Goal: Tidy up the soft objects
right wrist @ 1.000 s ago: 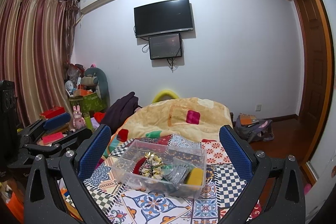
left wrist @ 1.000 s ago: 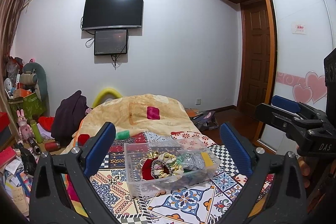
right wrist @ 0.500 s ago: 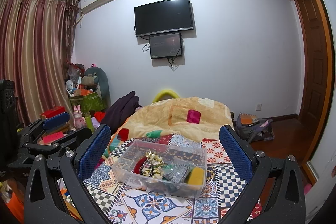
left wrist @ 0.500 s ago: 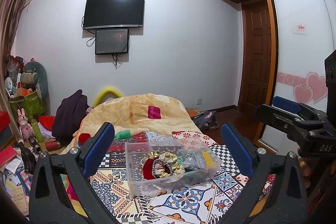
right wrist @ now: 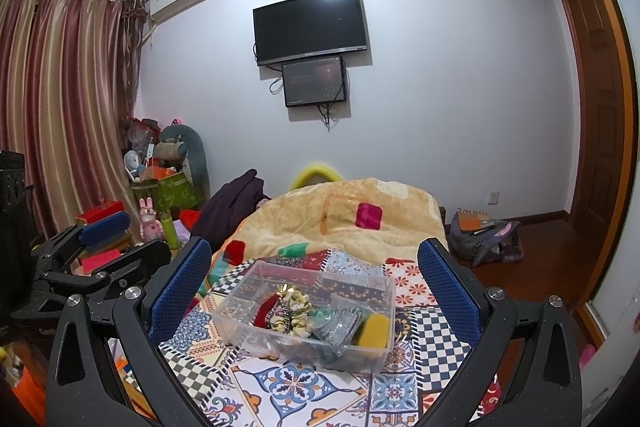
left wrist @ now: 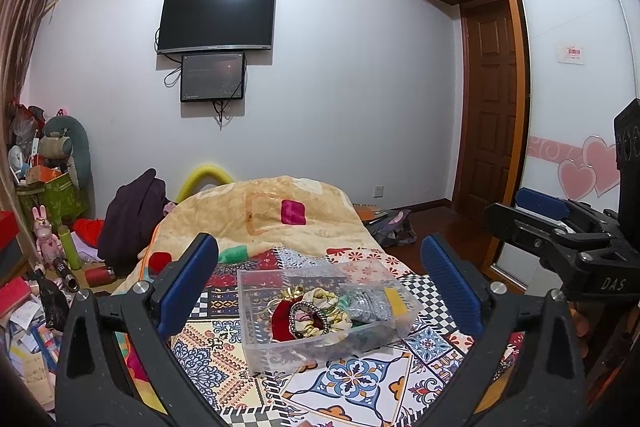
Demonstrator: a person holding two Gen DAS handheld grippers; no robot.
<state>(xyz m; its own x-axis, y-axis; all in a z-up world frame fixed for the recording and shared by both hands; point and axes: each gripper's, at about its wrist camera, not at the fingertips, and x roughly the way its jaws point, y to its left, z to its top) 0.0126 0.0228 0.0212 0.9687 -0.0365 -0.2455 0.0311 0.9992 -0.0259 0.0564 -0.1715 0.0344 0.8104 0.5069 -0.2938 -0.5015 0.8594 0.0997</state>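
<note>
Scrunchies (left wrist: 320, 307) and sponge (right wrist: 377, 326) already lie in the clear bin (right wrist: 240, 315); both the left hand-held gripper (left wrist: 318, 281) and right hand-held gripper (right wrist: 312, 279) hover open, empty. Judged next: locate any remaining soft item.

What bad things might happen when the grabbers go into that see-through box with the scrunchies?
The clear plastic box sits on a soft patterned cloth, so a push from the open right gripper might slide or tip it. The scrunchies lie tangled with a beaded band, so lifting one may drag out others. The open left gripper is close beside the right one; they might bump.
</note>
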